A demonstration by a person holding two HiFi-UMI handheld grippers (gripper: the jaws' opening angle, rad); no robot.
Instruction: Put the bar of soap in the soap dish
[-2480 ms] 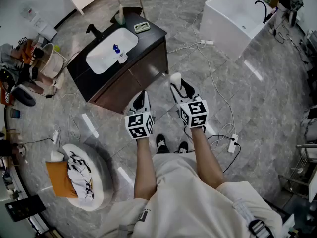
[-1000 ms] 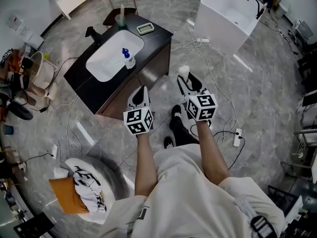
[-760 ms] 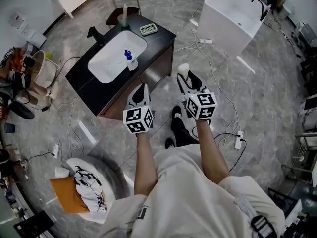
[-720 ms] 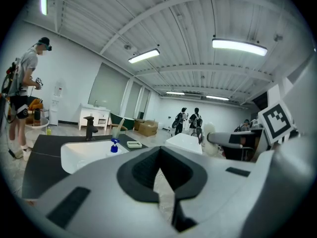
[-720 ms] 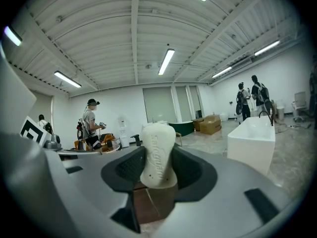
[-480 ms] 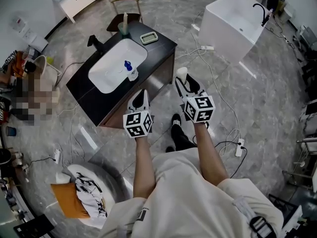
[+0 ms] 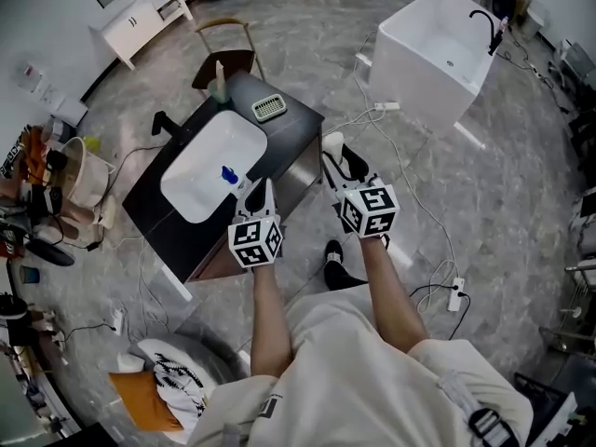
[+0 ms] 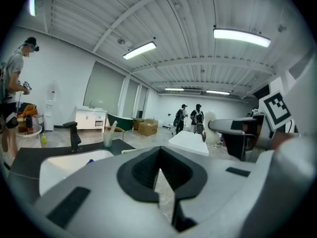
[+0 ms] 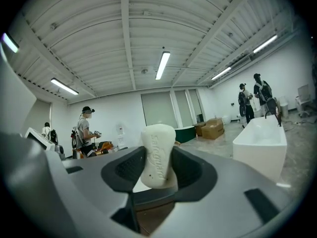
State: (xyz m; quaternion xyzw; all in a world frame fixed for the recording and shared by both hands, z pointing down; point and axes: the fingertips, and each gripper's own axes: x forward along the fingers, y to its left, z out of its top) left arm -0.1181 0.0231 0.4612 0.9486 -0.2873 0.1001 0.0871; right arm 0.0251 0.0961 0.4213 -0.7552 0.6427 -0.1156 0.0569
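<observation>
Soap [image 9: 158, 155] sits tight in my right gripper [image 7: 335, 149]; left gripper [image 7: 258, 192] is closed, empty. I should carry the soap over the dish [image 7: 268, 108], then lower gently.

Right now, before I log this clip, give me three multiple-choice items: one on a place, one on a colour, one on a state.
1. Where is the soap dish? A on the dark counter beside the basin; B on the floor; C in the tub.
2. What colour is the soap? A blue; B green; C white.
3. The right gripper is: A open; B shut on the soap; C shut, empty.
Answers: A, it sits at the counter's corner; C, the soap looks white; B, the jaws clamp it.
</observation>
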